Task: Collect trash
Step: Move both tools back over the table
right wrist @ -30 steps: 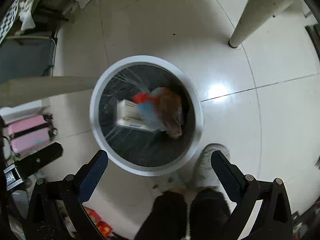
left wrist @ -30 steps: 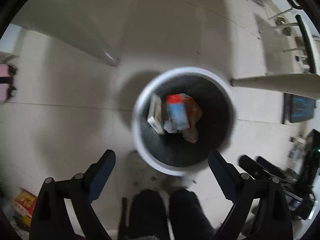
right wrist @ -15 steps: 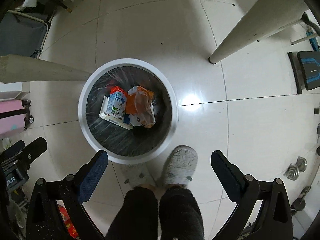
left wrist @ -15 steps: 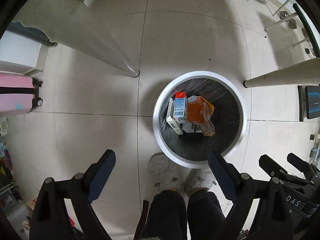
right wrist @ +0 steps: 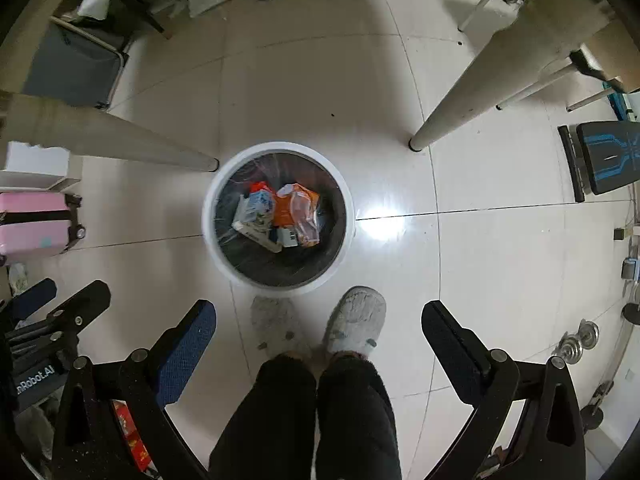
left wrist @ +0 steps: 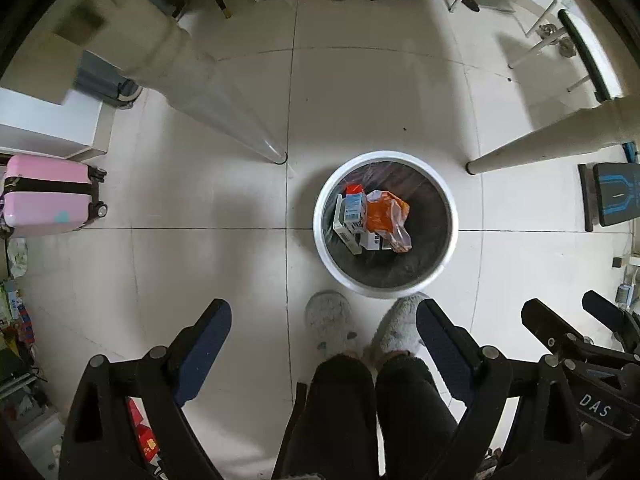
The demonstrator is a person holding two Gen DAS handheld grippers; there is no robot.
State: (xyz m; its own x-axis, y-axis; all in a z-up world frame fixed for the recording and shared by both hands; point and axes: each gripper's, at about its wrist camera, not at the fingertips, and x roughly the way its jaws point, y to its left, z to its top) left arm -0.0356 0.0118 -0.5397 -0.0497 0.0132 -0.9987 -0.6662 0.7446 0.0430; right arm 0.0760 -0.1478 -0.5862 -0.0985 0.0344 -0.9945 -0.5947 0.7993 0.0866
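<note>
Floor: pale glossy tiles (right wrist: 500,264) with dark grout lines, bearing one bright light reflection (right wrist: 386,226). Furniture: cream tapered table legs (left wrist: 224,120) stood on the tiles, with a pink suitcase (left wrist: 44,196) at the left edge, a grey folding crate (right wrist: 72,64) beyond it, and a black-and-blue bench (right wrist: 608,156) at the right. Small dumbbell weights (right wrist: 578,338) lay near the right edge.

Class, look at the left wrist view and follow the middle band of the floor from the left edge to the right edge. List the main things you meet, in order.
Pink suitcase → foot of the left table leg → white trash bin holding cartons and an orange bag → foot of the right table leg → black and blue bench pad.
</note>
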